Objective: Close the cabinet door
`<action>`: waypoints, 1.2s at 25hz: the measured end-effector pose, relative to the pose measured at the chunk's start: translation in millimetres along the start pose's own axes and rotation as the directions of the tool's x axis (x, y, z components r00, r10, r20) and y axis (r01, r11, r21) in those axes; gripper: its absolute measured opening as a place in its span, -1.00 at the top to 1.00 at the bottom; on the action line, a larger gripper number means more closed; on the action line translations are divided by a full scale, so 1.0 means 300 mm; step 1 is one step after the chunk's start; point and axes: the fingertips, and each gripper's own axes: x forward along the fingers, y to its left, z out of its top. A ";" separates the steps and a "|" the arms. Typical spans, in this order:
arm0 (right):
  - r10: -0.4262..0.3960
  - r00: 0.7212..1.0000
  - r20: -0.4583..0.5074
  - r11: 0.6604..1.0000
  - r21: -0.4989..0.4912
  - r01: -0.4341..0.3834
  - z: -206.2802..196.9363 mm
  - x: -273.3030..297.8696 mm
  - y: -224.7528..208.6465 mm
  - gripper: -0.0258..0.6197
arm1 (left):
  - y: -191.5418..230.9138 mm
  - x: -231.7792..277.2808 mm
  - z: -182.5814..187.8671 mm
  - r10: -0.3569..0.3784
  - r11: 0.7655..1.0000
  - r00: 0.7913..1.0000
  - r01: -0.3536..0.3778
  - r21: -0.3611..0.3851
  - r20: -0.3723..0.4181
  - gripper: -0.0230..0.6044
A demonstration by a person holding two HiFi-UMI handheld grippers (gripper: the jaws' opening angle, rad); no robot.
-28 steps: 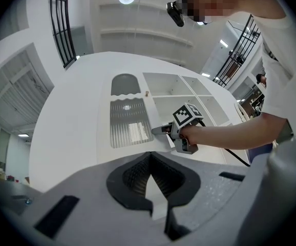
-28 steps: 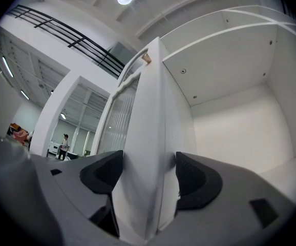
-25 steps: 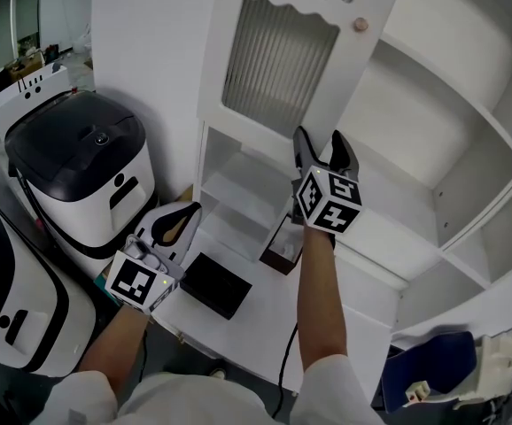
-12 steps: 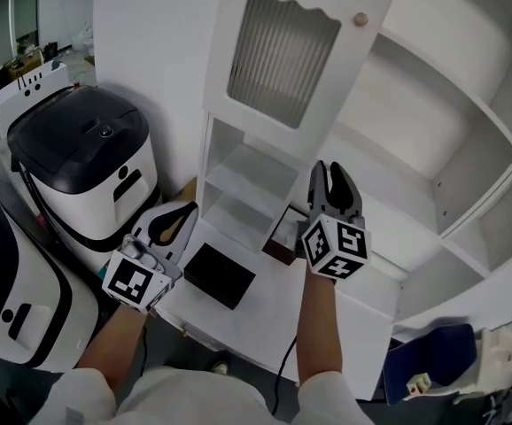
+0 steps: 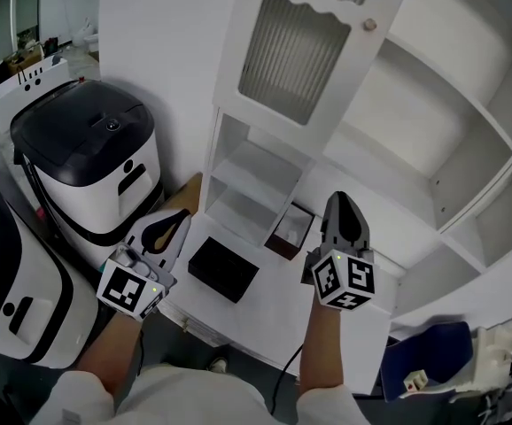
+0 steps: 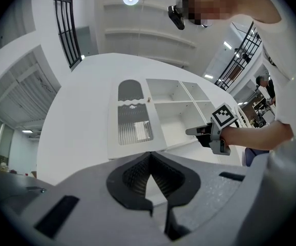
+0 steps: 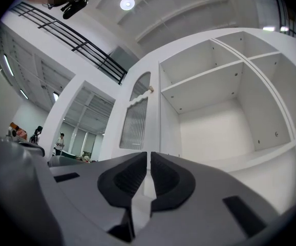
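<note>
The white cabinet door (image 5: 291, 56) with a ribbed glass panel stands swung open, its small round knob (image 5: 368, 25) at the free edge. It also shows in the left gripper view as the door (image 6: 132, 122) and in the right gripper view as the door (image 7: 135, 122). My right gripper (image 5: 342, 200) hangs well below the knob, over the white counter, touching nothing. Its jaws are closing, almost together, with nothing between them (image 7: 149, 155). My left gripper (image 5: 178, 217) is low at the left, shut and empty (image 6: 149, 157).
Open white shelves (image 5: 415, 131) fill the cabinet's right side. A black box (image 5: 223, 268) and a small dark open container (image 5: 290, 230) lie on the white counter (image 5: 274, 317). A black-and-white appliance (image 5: 88, 149) stands at the left, a blue object (image 5: 433, 352) at the lower right.
Both grippers have drawn down and back from the cabinet, the right one farther. The right jaws went from wide open to nearly together. The door has stayed open.
</note>
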 end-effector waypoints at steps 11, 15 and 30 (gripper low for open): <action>0.028 0.999 -0.023 0.999 -0.046 -0.029 0.030 -0.303 0.053 0.90 | 0.087 -0.211 0.052 0.069 0.997 0.997 -0.068 -0.041 0.028 0.91; 0.015 0.999 -0.051 0.997 -0.069 -0.019 0.019 -0.404 0.063 0.90 | 0.108 -0.291 0.080 0.084 0.996 0.996 -0.083 -0.036 0.033 0.91; -0.057 0.992 -0.115 0.997 -0.059 0.050 -0.024 -0.574 0.091 0.91 | 0.111 -0.445 0.084 0.167 0.981 0.985 -0.163 -0.109 0.031 0.91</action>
